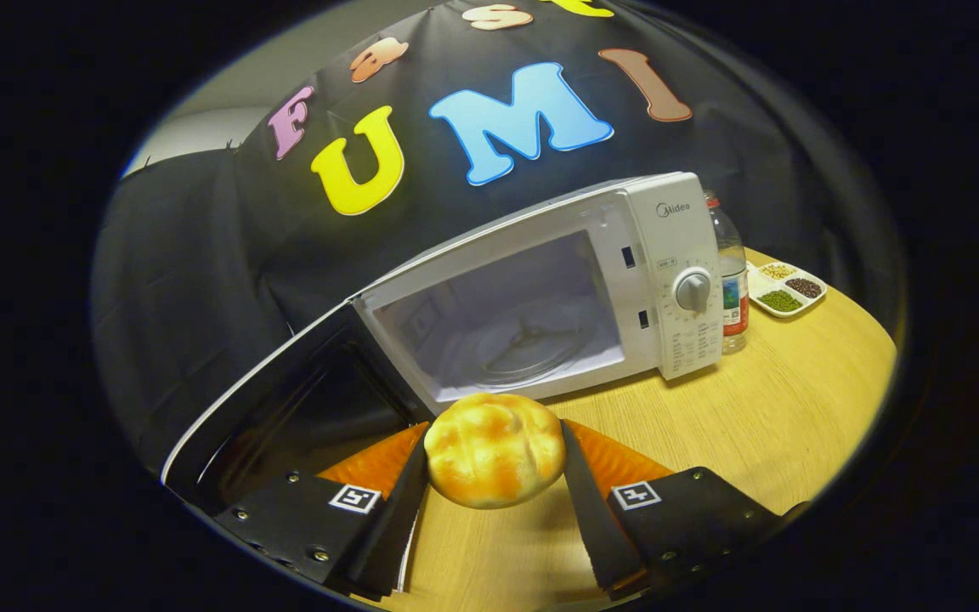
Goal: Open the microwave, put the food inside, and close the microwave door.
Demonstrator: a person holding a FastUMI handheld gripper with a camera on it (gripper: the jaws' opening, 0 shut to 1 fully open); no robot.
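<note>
Clamped between both fingers of the gripper [494, 463], a round bread roll [495, 450] hangs just above the wooden table [778, 416], each finger pressing one flank of it. Golden-brown on top, paler in the cracks between its puffed sections, the roll has a glossy crust and deepens to orange along its lower edge. It sits level with the fingertips, directly before the mouth of the microwave [540, 297].

Left of the gripper, the microwave door [285, 399] stands swung wide open, its dark inner window facing the fingers. Straight ahead, beyond the roll, the white cavity lies exposed, with a glass turntable [532, 344] resting on its floor and nothing on the plate. Further right comes the control panel with its round grey dial [693, 291].

Just beside the microwave's right wall stands a clear plastic bottle [732, 289] with a red cap and a coloured label. Beyond it, well right of the gripper, a white divided dish [787, 289] holds separate portions of green, dark and pale beans or grains.
</note>
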